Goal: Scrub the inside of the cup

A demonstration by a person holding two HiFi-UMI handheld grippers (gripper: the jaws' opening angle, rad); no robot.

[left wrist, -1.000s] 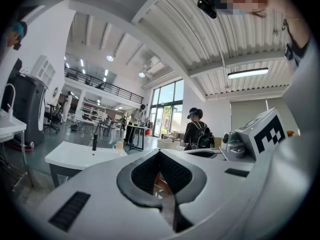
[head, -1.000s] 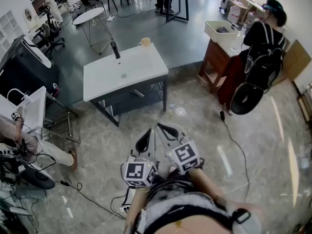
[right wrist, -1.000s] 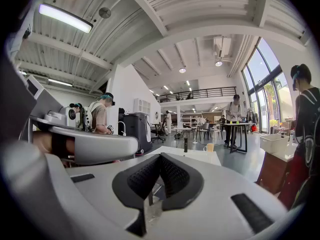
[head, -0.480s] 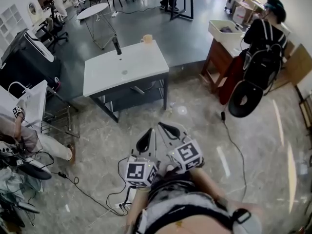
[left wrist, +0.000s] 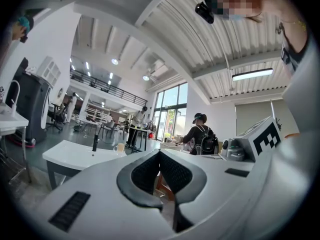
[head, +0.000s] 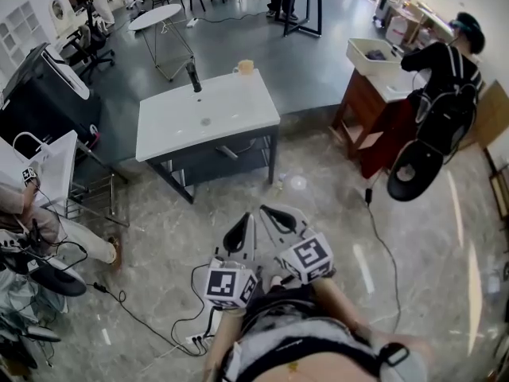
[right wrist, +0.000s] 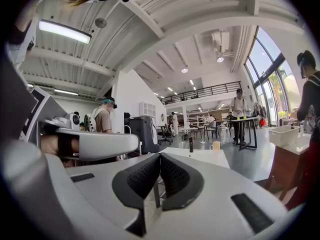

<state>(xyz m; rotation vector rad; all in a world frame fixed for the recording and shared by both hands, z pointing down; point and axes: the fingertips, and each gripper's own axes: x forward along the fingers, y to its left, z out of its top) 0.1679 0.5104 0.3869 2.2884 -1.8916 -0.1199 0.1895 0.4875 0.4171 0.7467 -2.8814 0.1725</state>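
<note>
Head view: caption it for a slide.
Left tongs and right tongs, both shut, far from the cup on the sink table.

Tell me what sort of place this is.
Probably an open-plan lab or test hall, not a home: a free-standing white sink unit, a second sink stand with a person at it, and loose trailing cables.

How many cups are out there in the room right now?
1. A tan cup stands on the far right corner of the white sink counter, right of the black faucet. Others may be hidden on distant tables.
</note>
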